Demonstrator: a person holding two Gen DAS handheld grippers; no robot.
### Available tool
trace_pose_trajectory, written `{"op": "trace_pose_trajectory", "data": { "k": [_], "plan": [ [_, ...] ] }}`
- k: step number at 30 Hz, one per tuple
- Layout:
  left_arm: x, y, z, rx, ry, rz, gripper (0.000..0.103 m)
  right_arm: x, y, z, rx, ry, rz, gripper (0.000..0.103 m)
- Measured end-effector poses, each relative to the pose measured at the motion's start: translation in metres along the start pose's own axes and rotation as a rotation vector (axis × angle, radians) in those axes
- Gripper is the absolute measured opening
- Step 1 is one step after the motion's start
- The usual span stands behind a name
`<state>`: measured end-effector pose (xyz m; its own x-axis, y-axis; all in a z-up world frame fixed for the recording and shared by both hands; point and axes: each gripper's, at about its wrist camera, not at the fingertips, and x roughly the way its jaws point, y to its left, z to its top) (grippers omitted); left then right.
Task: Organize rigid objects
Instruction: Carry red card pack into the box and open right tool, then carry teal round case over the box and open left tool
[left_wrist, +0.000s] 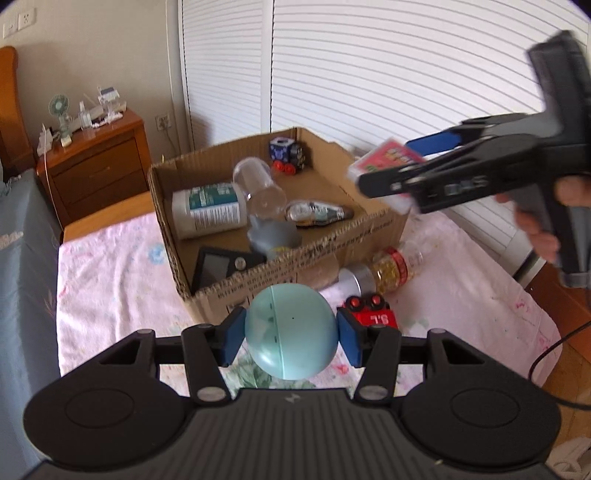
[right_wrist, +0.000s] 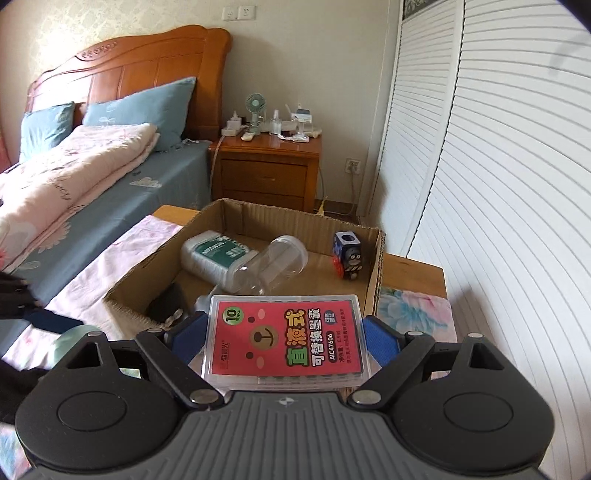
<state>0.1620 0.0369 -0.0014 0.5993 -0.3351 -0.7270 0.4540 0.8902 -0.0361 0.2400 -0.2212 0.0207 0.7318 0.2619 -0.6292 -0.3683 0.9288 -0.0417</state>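
Carrying both loads over the cardboard box (left_wrist: 280, 254) needs care: left gripper (left_wrist: 291, 334) pinching the blue ball (left_wrist: 291, 332), right gripper (right_wrist: 284, 341) clamping the refill case (right_wrist: 286, 339).

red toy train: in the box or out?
Out. The red train sits on the pink cloth beside the box's near wall, next to a bottle.

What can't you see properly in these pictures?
- Black flat thing in the cardboard box: left wrist view, the box's near wall cuts off its lower part.
- Red toy: left wrist view, half hidden behind a pad of the left hand-held gripper.
- Pink-labelled case: left wrist view, blurred, partly covered by the right hand-held gripper.
- Bedside table items: right wrist view, too small.
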Motion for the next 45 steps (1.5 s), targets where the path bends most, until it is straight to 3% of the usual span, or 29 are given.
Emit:
{"op": "trace_pose_trajectory", "data": {
  "k": [5,8,26,38,45],
  "plan": [
    [0.000,0.005,0.010,-0.001,-0.017,0.014,0.052,0.020,-0.003,0.002,0.031,0.028,0.006,0.092],
    [0.000,0.007,0.016,0.001,-0.030,0.020,0.052,0.022,-0.004,-0.001,0.043,0.021,-0.003,0.103],
    [0.015,0.003,0.069,0.025,-0.045,-0.005,0.052,-0.016,0.006,-0.048,0.210,0.153,-0.069,0.103],
    [0.071,-0.033,0.126,0.047,0.010,-0.063,0.052,-0.034,-0.005,-0.074,0.282,0.119,-0.061,0.103],
    [0.121,-0.046,0.146,0.056,0.069,-0.040,0.052,-0.033,-0.018,-0.085,0.312,0.118,-0.055,0.103]
  ]
}}
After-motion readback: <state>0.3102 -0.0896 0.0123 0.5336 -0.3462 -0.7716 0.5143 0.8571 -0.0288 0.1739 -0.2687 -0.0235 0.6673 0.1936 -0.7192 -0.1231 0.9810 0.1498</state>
